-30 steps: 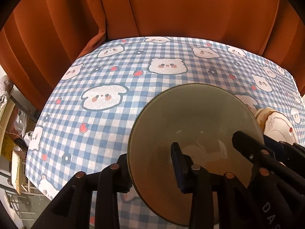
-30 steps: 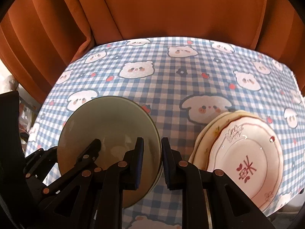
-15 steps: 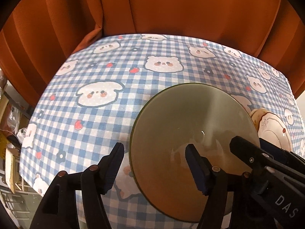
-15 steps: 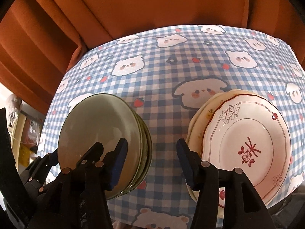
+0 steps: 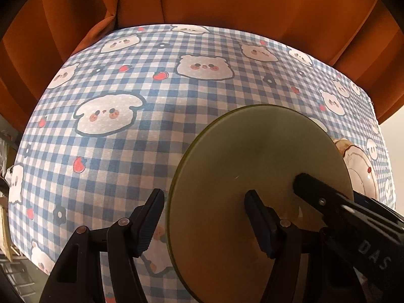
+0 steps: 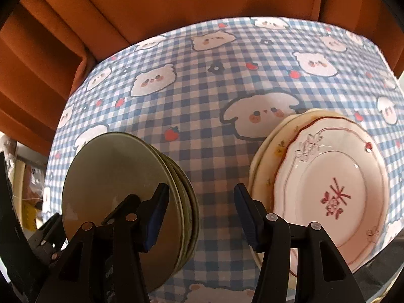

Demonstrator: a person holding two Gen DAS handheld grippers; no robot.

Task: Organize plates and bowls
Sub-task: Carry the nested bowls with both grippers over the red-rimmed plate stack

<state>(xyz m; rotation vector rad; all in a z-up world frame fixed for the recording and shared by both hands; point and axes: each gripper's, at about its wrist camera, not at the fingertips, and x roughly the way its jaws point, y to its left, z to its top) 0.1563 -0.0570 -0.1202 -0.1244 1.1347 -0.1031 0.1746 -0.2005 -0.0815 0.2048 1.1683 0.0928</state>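
Resting on the blue-and-white checked tablecloth printed with cartoon bears, puppies and strawberries [image 6: 202, 96], a stack of round olive-green glazed plates [image 6: 121, 192] occupies the left part of the right wrist view, its smooth matte top face tilted toward the camera and the rims of the plates beneath showing as thin stepped edges along its right side. To its right, well apart across a strip of bare cloth, lies a second stack of cream scalloped plates [image 6: 328, 189], the uppermost bearing a fine red rim line, grey flower outlines and a dark red floral motif at its centre. The left gripper [image 5: 204, 219] has just been opening; its jaws now stand apart, straddling the near left rim of the green stack [image 5: 257, 189] without pressing on it, one finger outside the rim and one over the plate face. The right gripper [image 6: 200, 214] has likewise just been opening; its jaws stand apart, the left finger over the green plates' right edge, the right finger in front of the cream stack's edge, and only tablecloth between them. In the left wrist view the right gripper's black fingers [image 5: 328, 202] cross the green plate, hiding part of it. Rust-orange pleated curtains [image 6: 176, 2] hang behind the table.
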